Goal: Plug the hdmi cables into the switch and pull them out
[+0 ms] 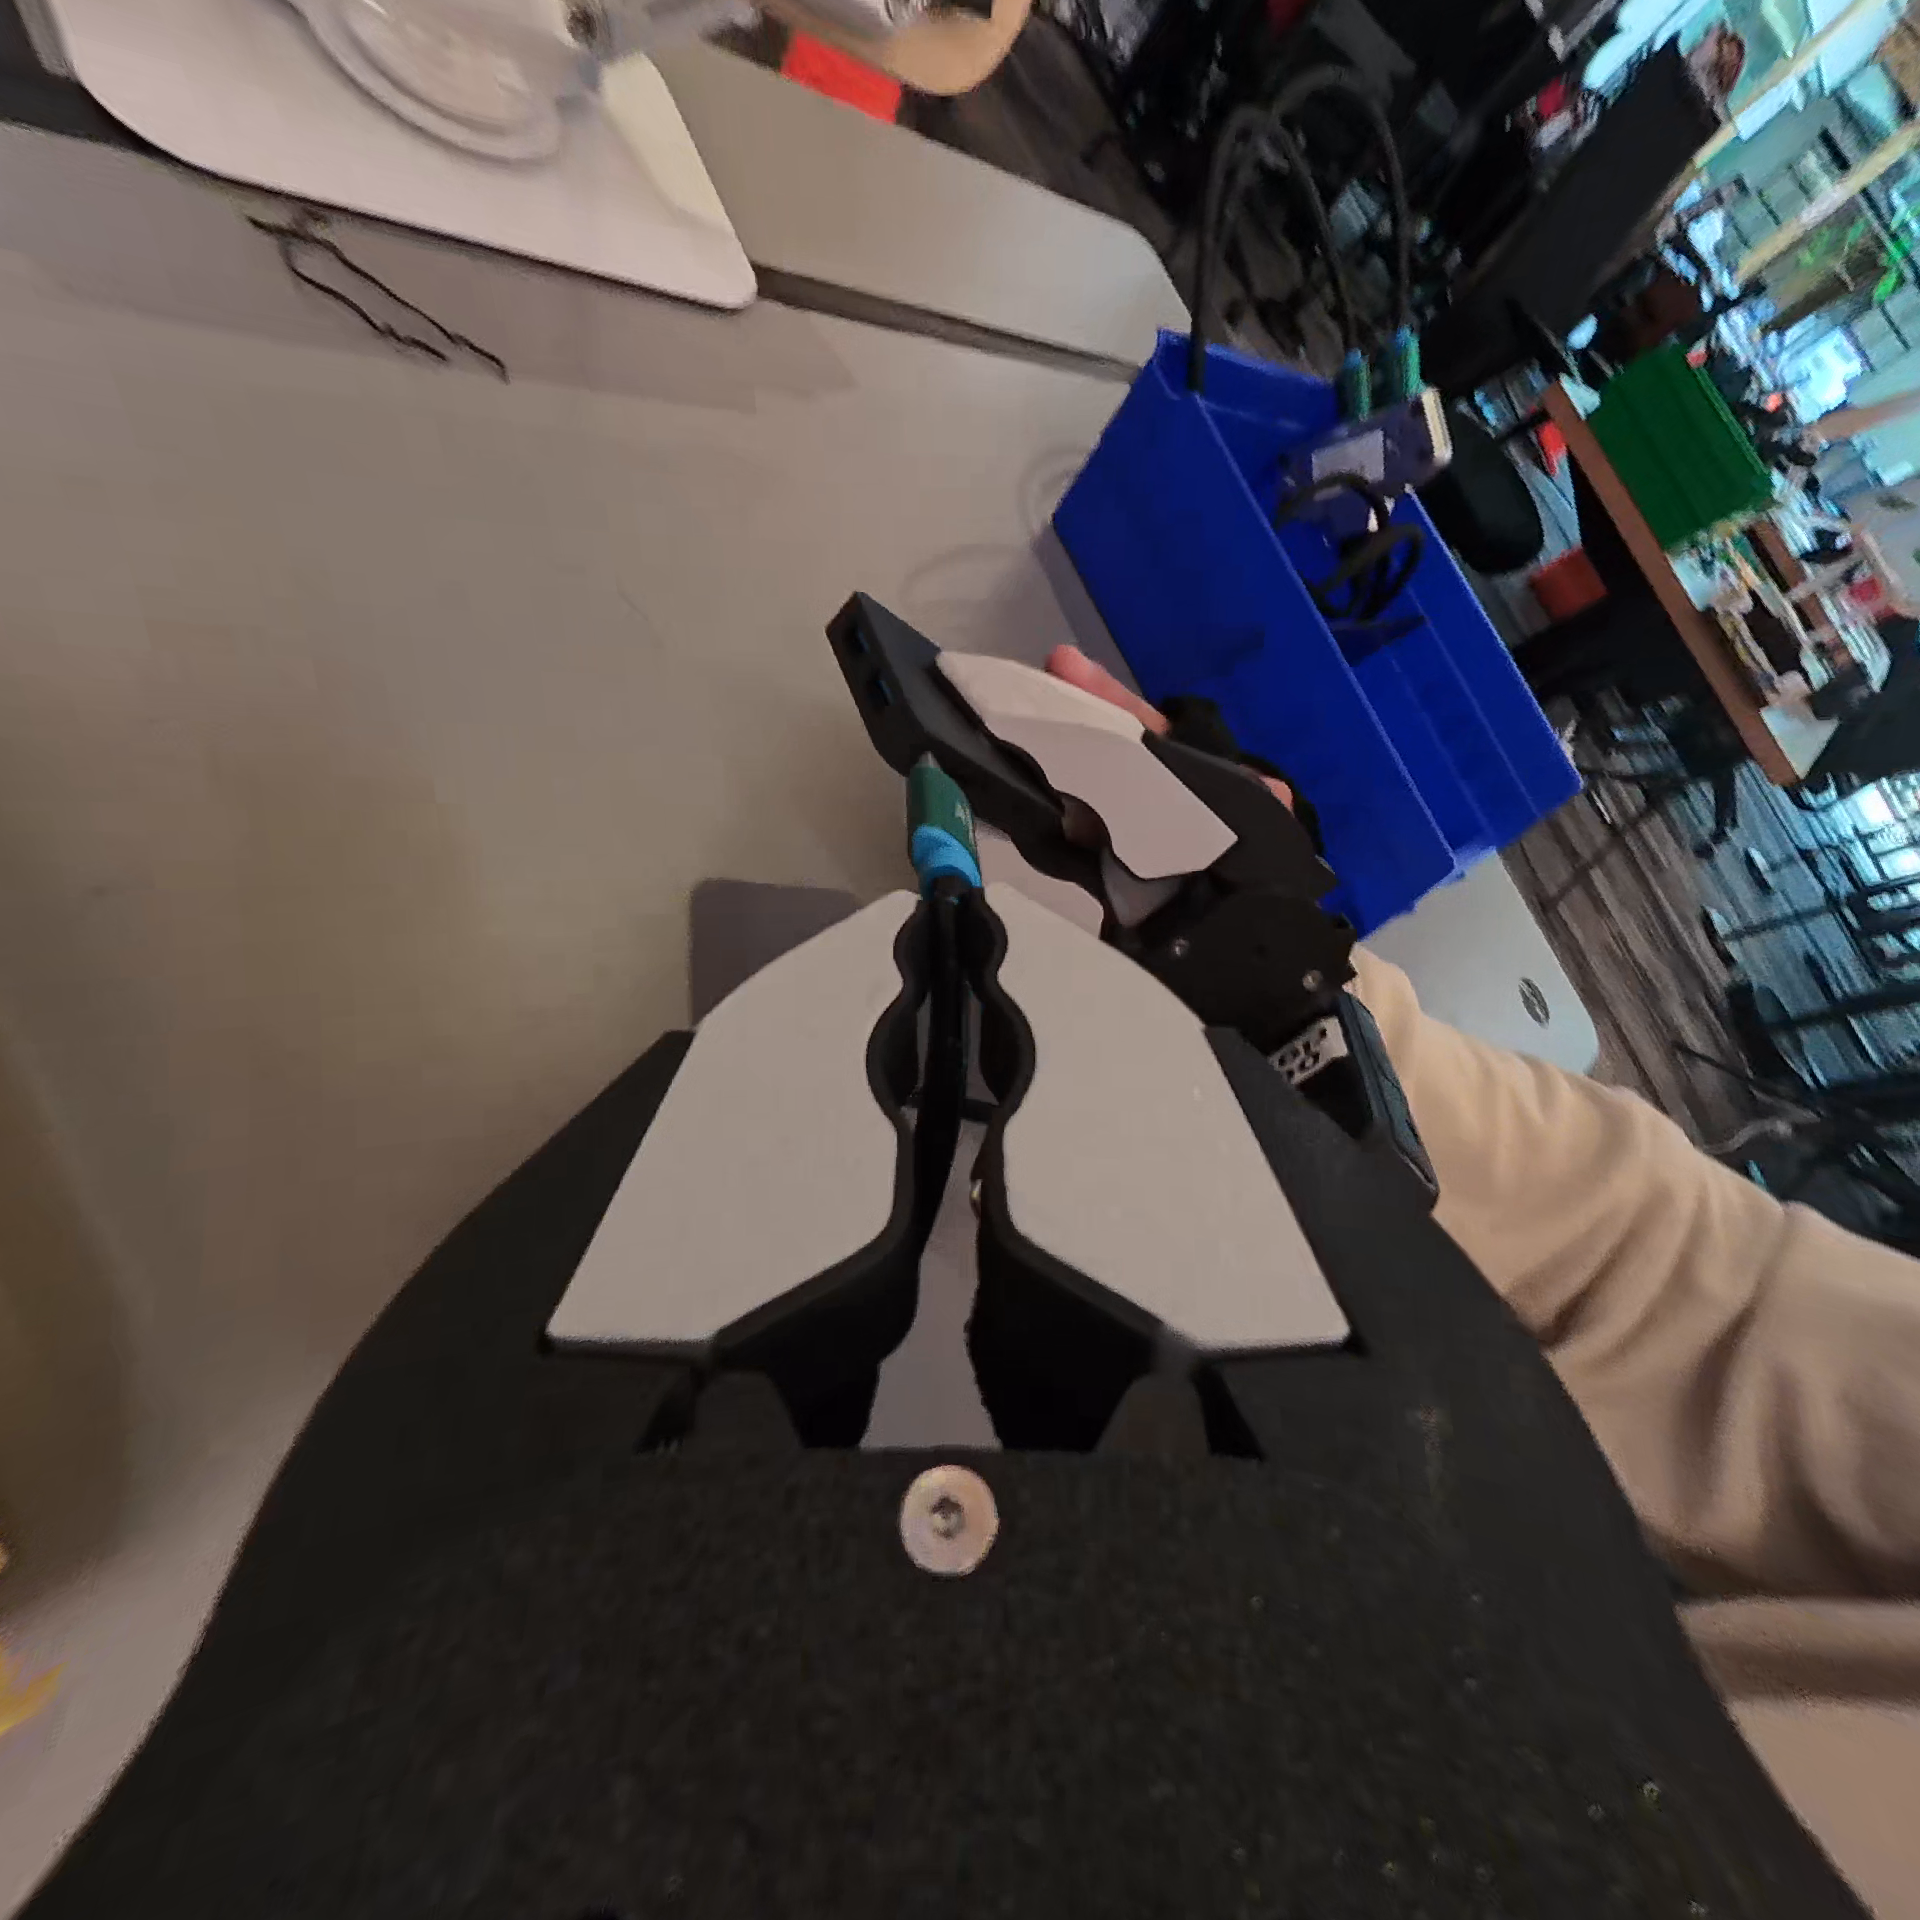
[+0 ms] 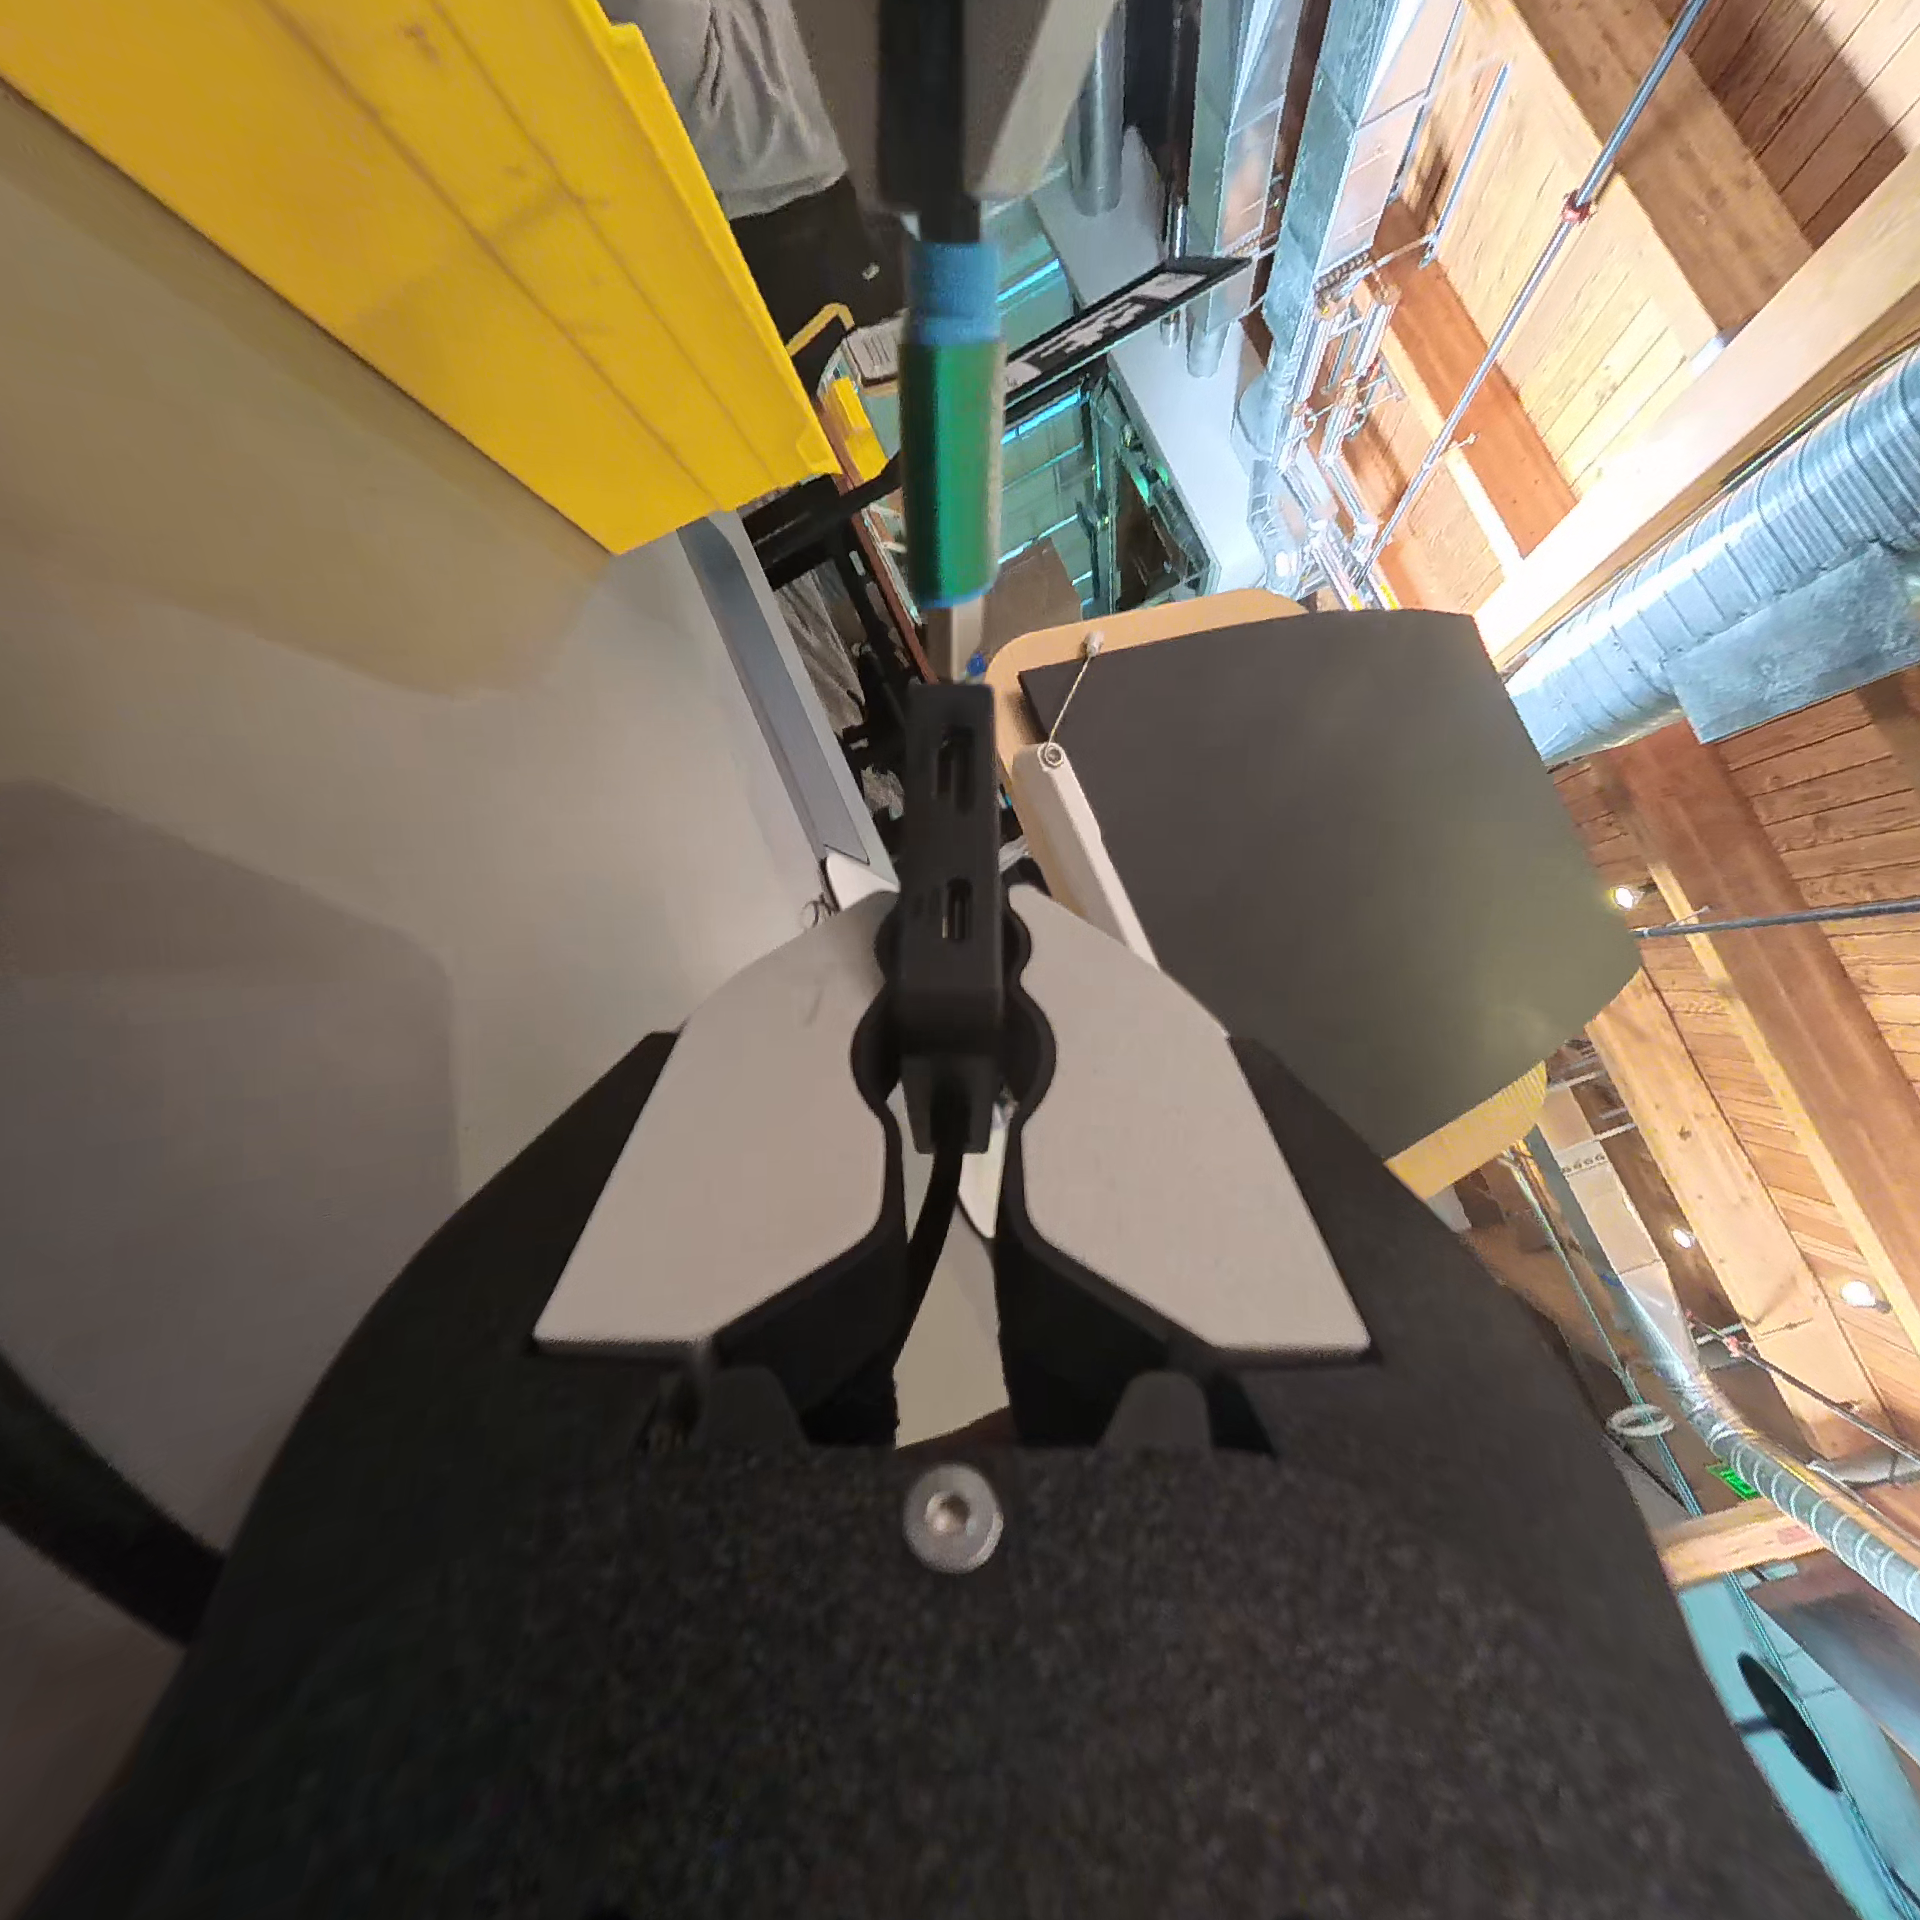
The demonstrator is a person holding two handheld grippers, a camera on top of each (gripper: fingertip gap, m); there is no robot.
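— Right wrist view: our right gripper (image 2: 951,997) is clamped on the black switch (image 2: 948,894). The green HDMI plug (image 2: 951,457) stands end-on to its far edge, long axis in line with the switch, metal tip at or just inside the port.

— And our left gripper (image 1: 951,935)?

— Closed on that plug's black cable (image 1: 940,1039), just behind the blue collar. Left wrist view shows the plug meeting the switch at an angle, both held above the grey table (image 1: 416,623).

— What does only that view give us?

— A blue bin (image 1: 1247,644) with more cables, beyond the switch. Seating depth we cannot tell in either.
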